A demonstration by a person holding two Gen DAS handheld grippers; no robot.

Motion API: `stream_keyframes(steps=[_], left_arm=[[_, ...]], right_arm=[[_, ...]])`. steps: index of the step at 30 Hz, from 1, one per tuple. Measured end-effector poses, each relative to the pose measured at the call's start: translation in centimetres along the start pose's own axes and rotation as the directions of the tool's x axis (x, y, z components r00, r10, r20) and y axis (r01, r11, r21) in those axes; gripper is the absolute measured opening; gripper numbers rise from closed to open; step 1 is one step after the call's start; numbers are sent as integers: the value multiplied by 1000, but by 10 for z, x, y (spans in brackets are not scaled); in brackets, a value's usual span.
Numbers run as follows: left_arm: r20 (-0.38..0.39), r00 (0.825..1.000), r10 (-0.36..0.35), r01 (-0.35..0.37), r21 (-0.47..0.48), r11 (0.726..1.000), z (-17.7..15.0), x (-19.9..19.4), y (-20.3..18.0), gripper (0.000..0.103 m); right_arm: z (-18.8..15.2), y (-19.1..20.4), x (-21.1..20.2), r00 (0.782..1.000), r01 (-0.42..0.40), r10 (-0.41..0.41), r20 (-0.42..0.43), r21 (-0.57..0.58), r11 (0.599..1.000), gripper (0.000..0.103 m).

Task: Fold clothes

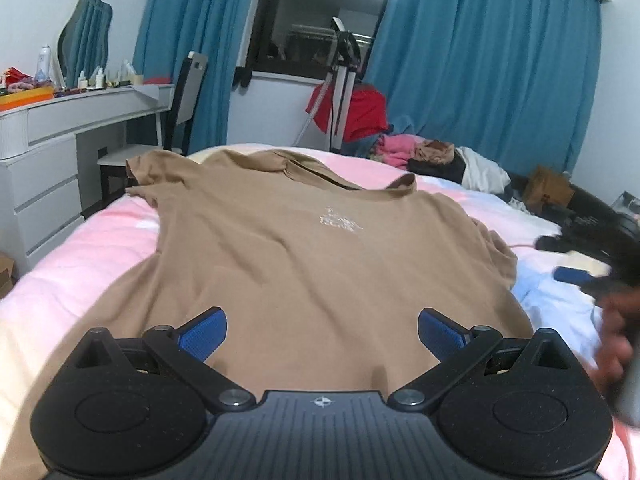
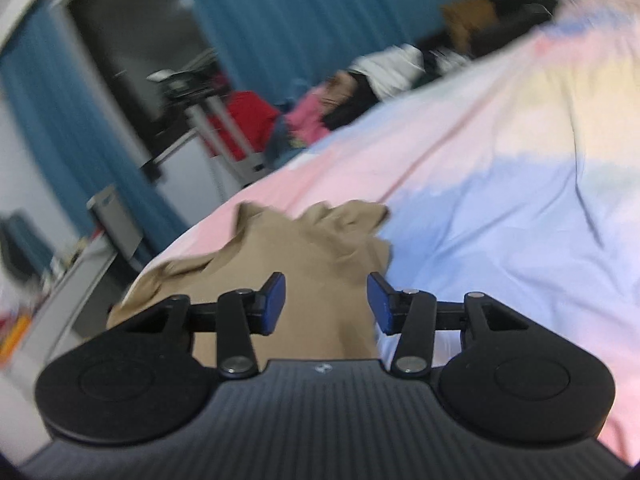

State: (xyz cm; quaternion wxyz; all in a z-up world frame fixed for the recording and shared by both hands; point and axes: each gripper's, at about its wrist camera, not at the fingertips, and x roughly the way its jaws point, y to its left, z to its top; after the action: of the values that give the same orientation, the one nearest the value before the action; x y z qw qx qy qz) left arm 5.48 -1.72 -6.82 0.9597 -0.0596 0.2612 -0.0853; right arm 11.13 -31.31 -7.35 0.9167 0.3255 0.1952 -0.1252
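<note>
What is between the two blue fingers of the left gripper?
Only the tan T-shirt, lying flat on the pink bedsheet. The left wrist view shows the left gripper wide open above the shirt's near edge, with nothing pinched between its pads.

Dim indoor light, fisheye bending at edges, heavy motion blur in the right view (left mostly sharp).

The left gripper [image 1: 322, 330] hovers low over the near hem of the tan shirt [image 1: 304, 248], pointing along it toward the collar, its blue fingers [image 1: 204, 334] spread as wide as they go with nothing between them. The right gripper [image 2: 326, 304] is rolled to one side above the shirt's bunched right edge, its fingers [image 2: 274, 302] half apart, pressing nothing. A blurred hand [image 1: 618, 344] shows at the shirt's right.
</note>
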Motion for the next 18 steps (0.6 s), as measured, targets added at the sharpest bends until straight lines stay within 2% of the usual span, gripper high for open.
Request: stream_keyframes(steps=[2, 5, 8, 11, 12, 13, 16, 18], left_arm=[[-7, 1000, -10, 10, 2, 1000, -1, 5, 0, 103], [-37, 999, -31, 30, -25, 999, -3, 16, 5, 103], [-77, 995, -61, 56, -63, 996, -6, 27, 9, 103], [-111, 990, -83, 73, -91, 993, -10, 40, 11, 103], [-120, 989, -89, 77, -98, 992, -10, 43, 12, 103], [-128, 987, -95, 82, -106, 991, -11, 47, 12, 103], [-142, 984, -108, 91, -118, 989, -13, 57, 13, 103], [-144, 984, -107, 91, -115, 989, -13, 62, 13, 103]], right_arm=[[10, -14, 29, 1000, 15, -14, -18, 77, 997, 50], [20, -35, 71, 999, -4, 10, -34, 173, 985, 53], [26, -51, 114, 997, -7, 24, -72, 236, 972, 53], [25, -59, 141, 996, -48, 65, -54, 273, 961, 51], [24, -62, 150, 996, -61, 77, -46, 282, 958, 48], [24, -63, 156, 996, -67, 82, -41, 280, 958, 32], [26, -63, 164, 994, -90, 100, -30, 252, 964, 11], [31, -61, 162, 993, -112, 119, -17, 246, 963, 8]])
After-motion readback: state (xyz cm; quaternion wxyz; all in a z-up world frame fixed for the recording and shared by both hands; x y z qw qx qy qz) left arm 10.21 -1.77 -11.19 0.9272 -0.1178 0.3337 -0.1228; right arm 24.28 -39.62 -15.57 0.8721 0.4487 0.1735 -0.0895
